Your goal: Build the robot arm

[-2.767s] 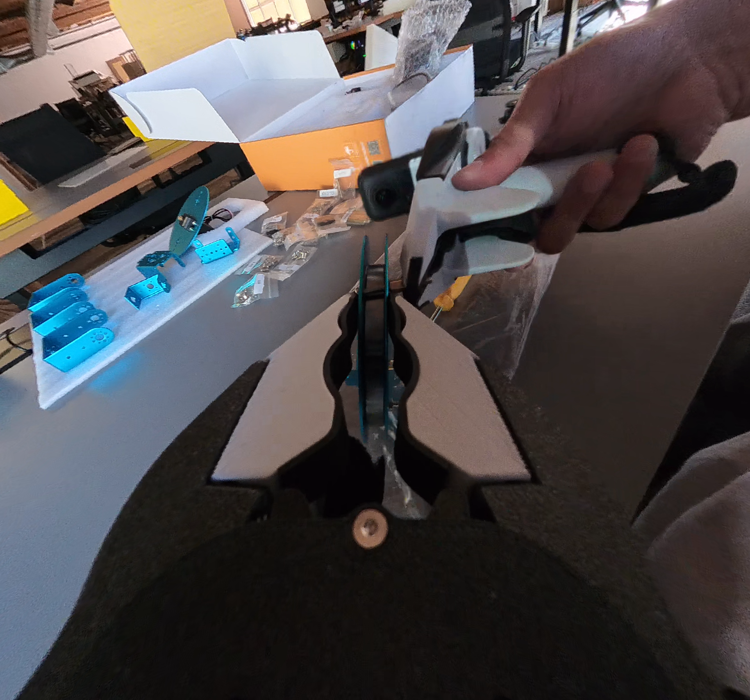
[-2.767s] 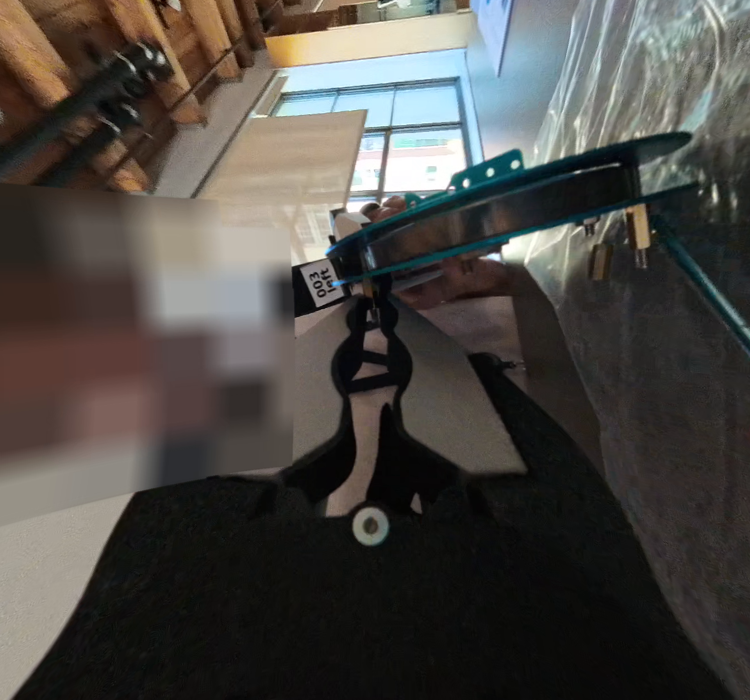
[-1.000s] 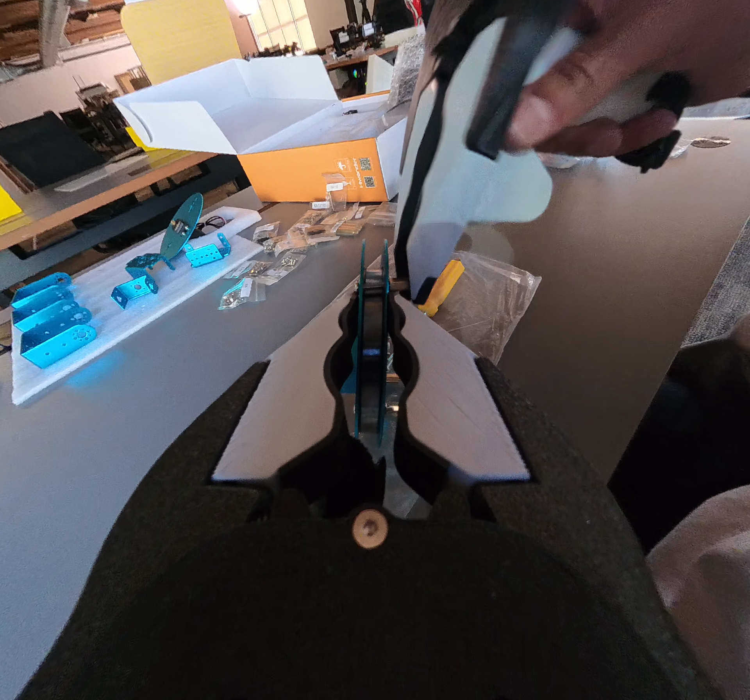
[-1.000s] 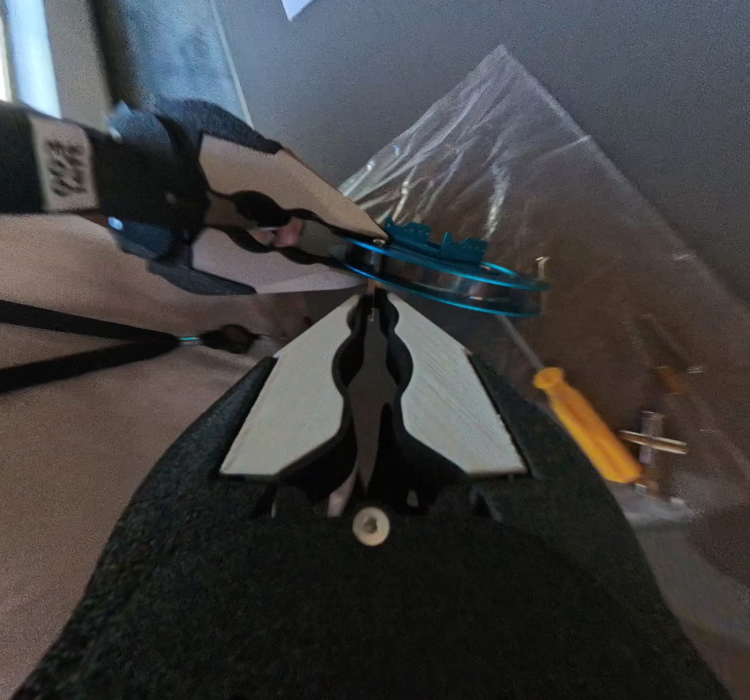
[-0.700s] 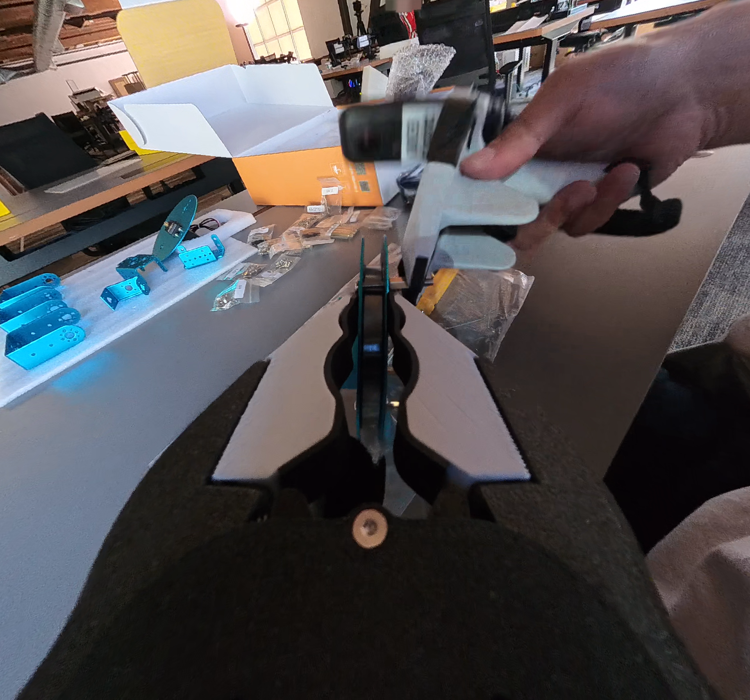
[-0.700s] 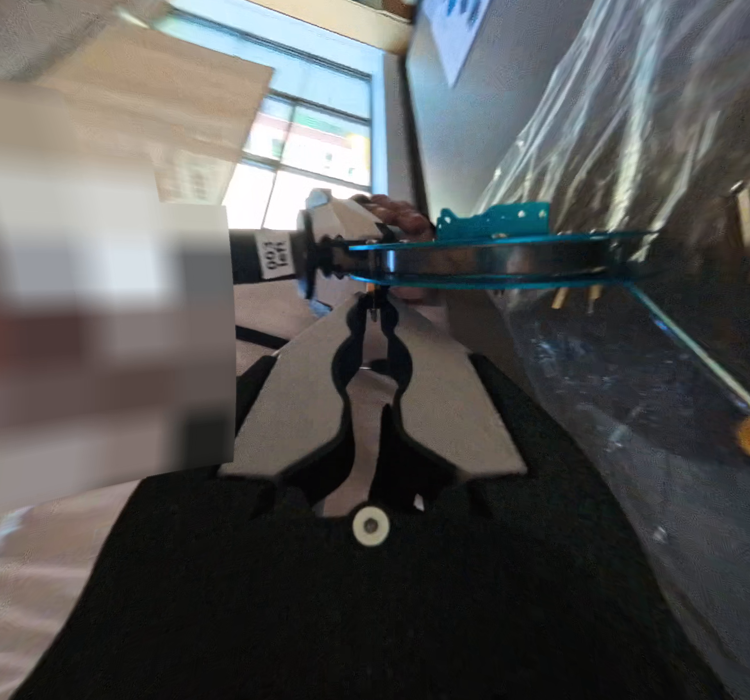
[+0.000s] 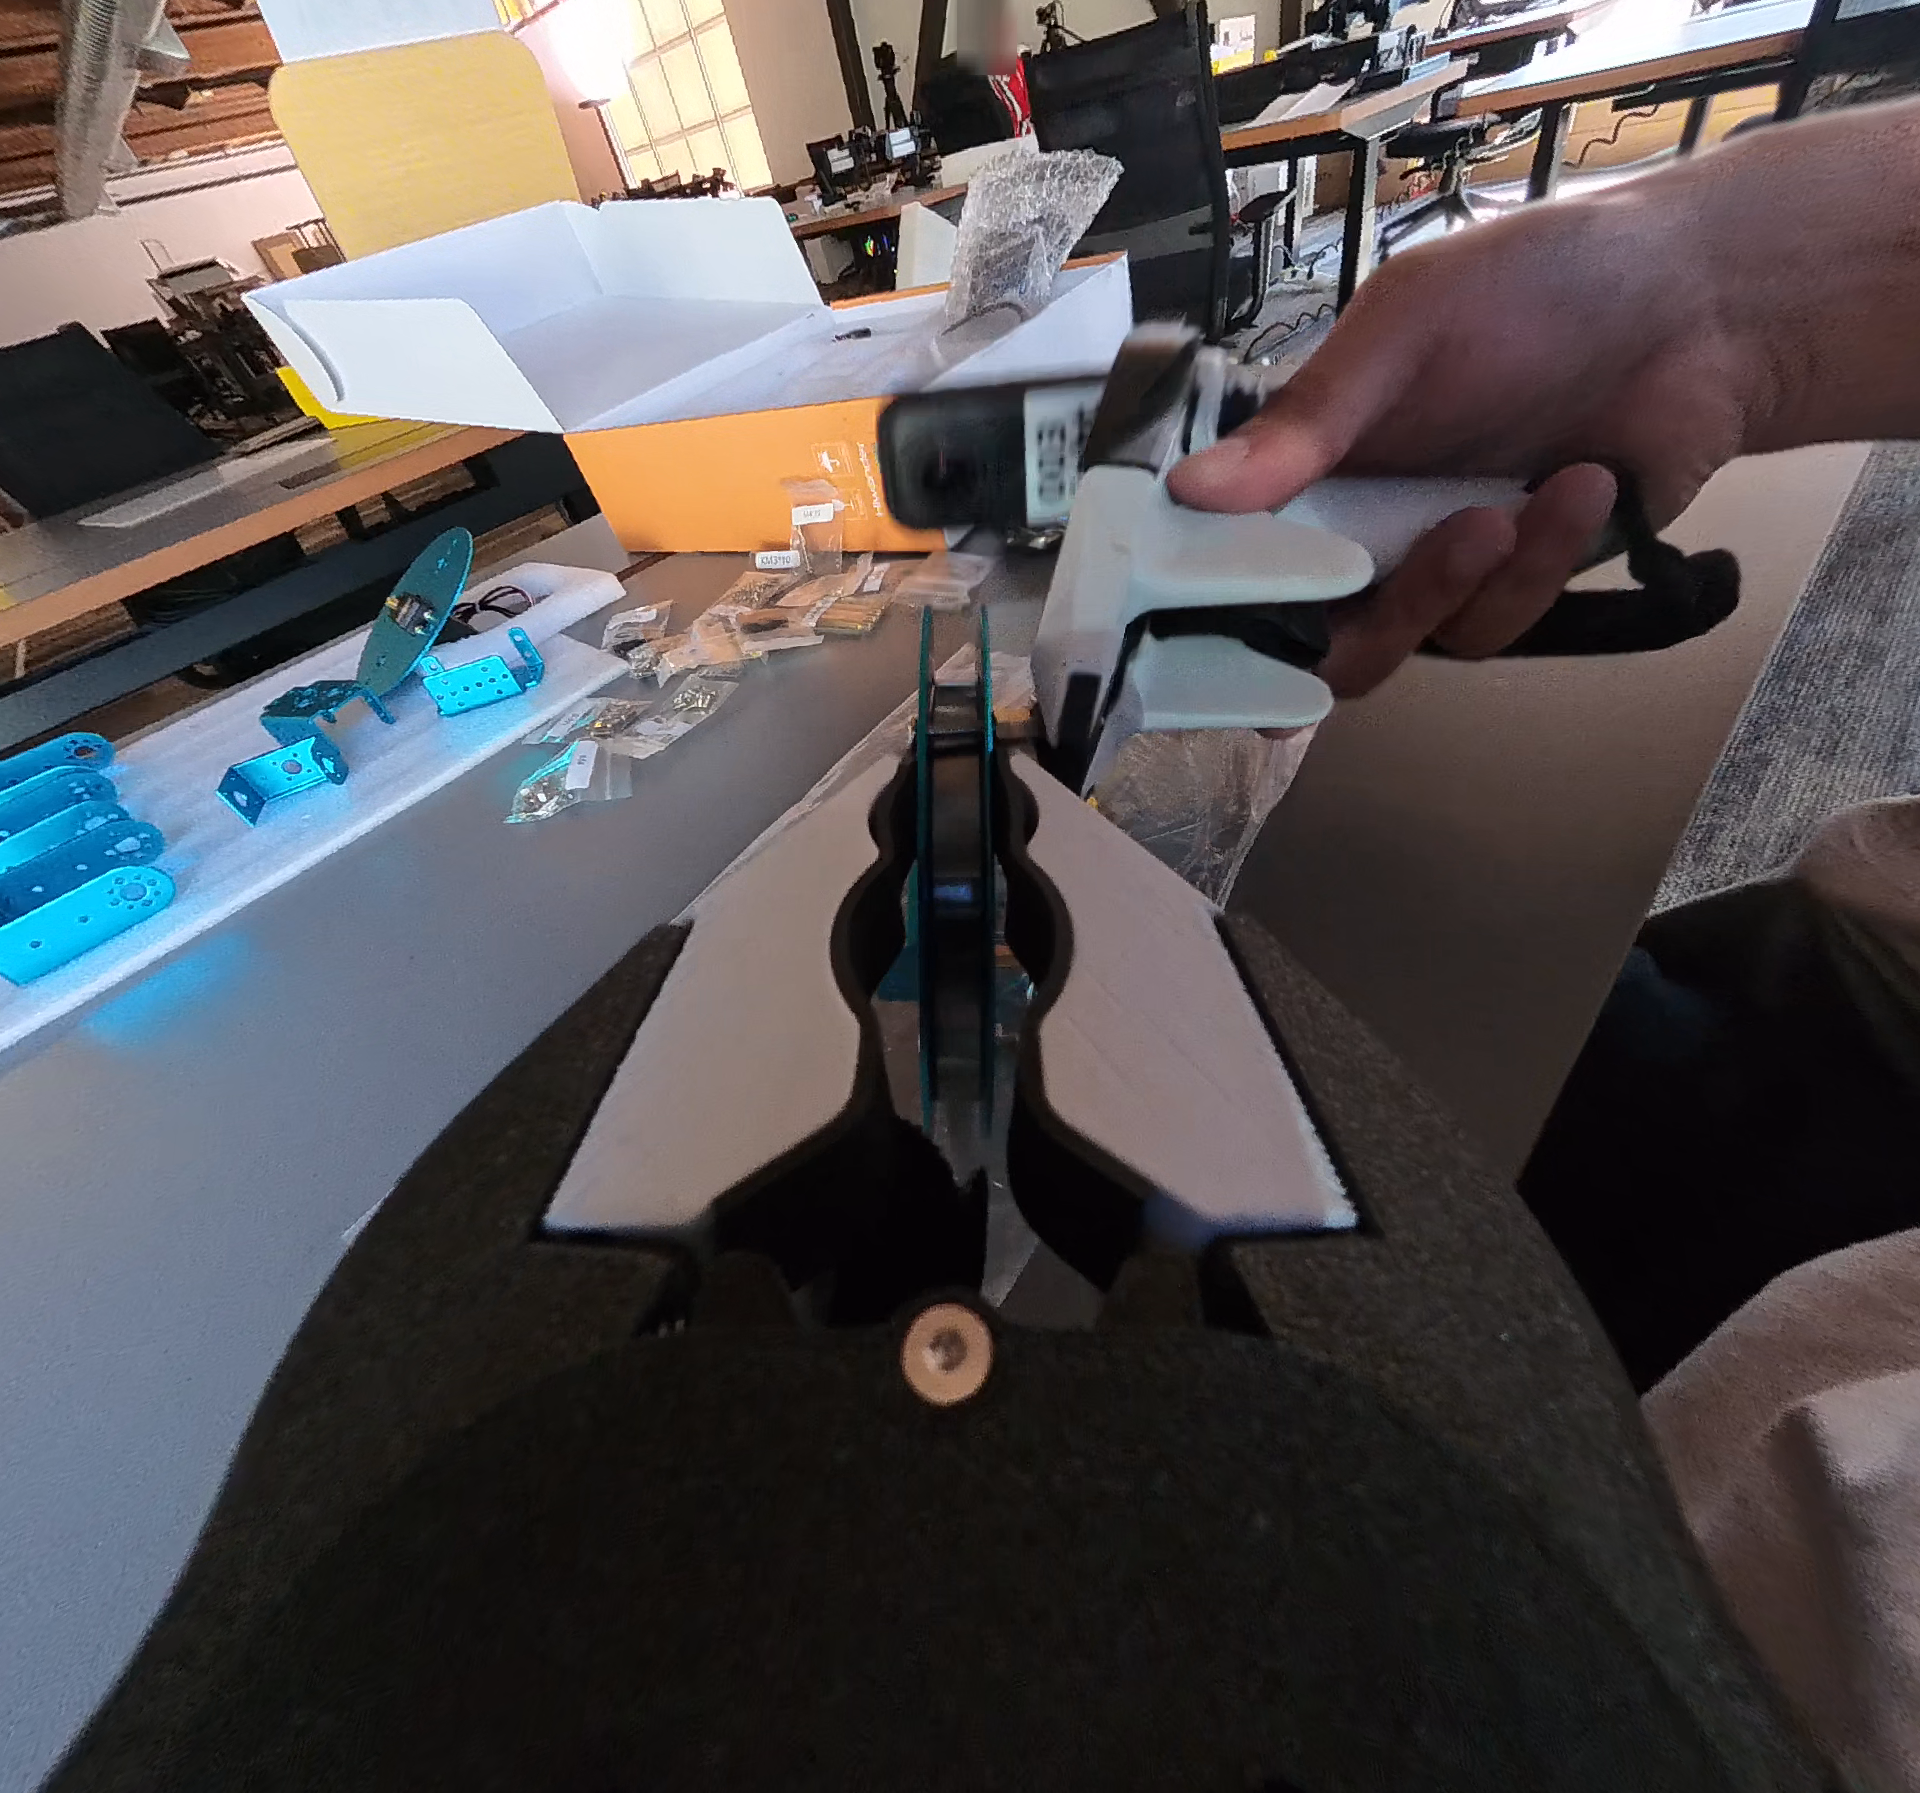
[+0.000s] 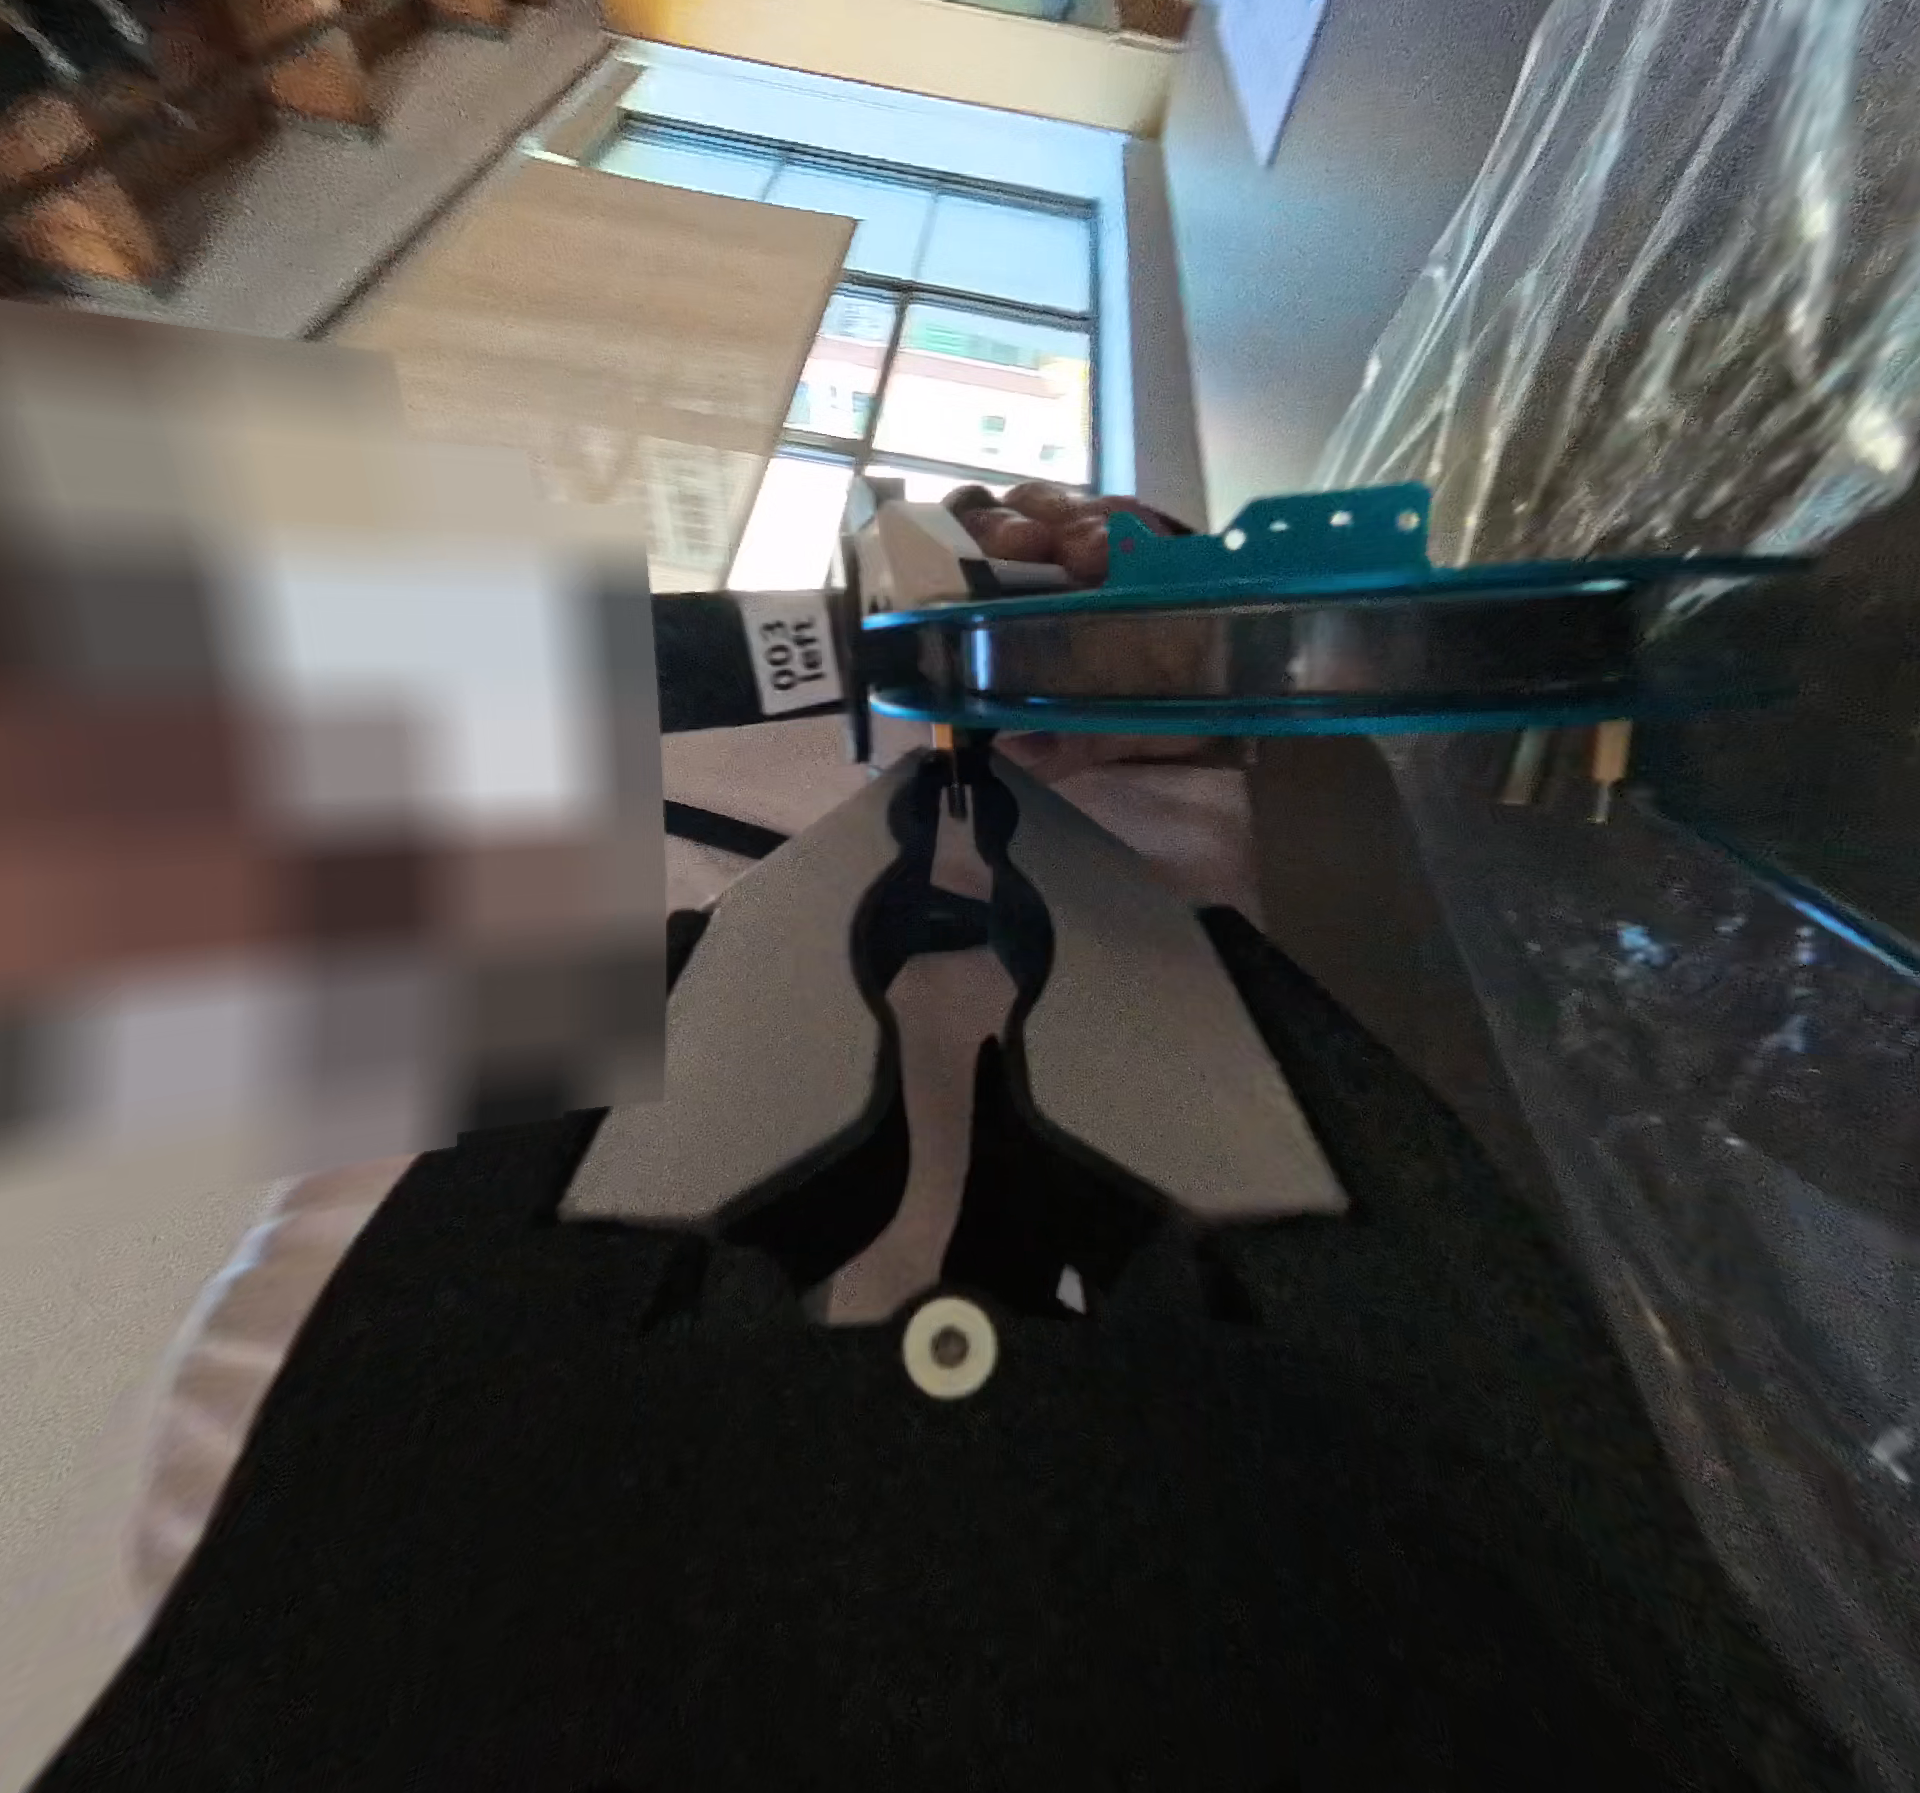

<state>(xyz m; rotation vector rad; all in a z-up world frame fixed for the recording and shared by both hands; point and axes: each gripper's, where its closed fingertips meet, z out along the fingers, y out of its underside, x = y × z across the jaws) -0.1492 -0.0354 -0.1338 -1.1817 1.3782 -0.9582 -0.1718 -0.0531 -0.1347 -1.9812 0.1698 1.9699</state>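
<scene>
My left gripper (image 7: 954, 756) is shut on a round assembly of two teal plates with a black ring between them (image 7: 954, 870), held on edge above the grey table (image 7: 312, 1068). In the right wrist view the assembly (image 8: 1299, 663) lies flat across the frame, with a teal bracket on top and brass standoffs beneath. My right gripper (image 8: 951, 779) is shut on a small dark screw (image 8: 952, 796) that hangs below the rim under a brass standoff. A hand holds the right gripper (image 7: 1070, 756) against the assembly's right side.
An open orange and white box (image 7: 727, 465) stands at the back. A white foam sheet (image 7: 187, 891) carries several blue metal brackets. Small bags of hardware (image 7: 727, 631) lie mid-table. A clear plastic bag (image 7: 1195, 808) lies under the grippers. A person's lap is at the right.
The right gripper tipped up steeply over the assembly a second ago, then swung back level at its right side. The left gripper kept hold of the assembly and barely moved.
</scene>
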